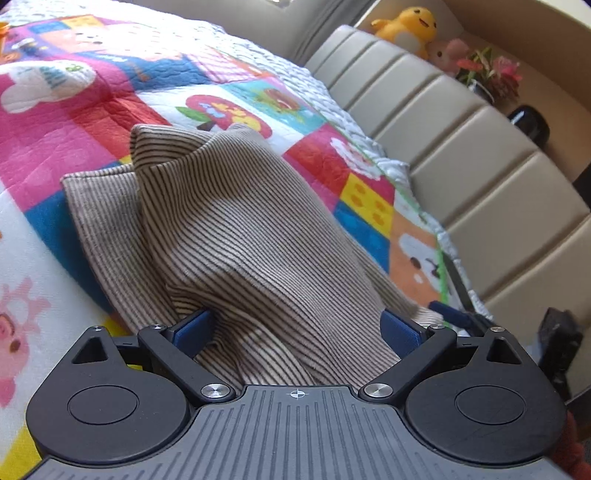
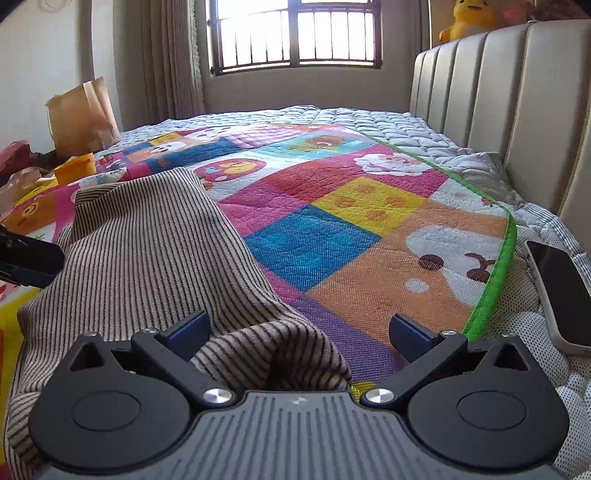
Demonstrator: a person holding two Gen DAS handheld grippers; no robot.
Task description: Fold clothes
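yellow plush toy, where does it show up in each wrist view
Left wrist view: the yellow plush toy sits top right, on the ledge behind the padded headboard, beside a pink plush.
Right wrist view: the yellow plush toy is top right, partly cut off by the frame, above the headboard.
Shared landmark: the green-edged patchwork quilt.

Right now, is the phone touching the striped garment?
Apart. The right wrist view shows the phone by the headboard, with a broad stretch of bare patchwork quilt between it and the striped garment.
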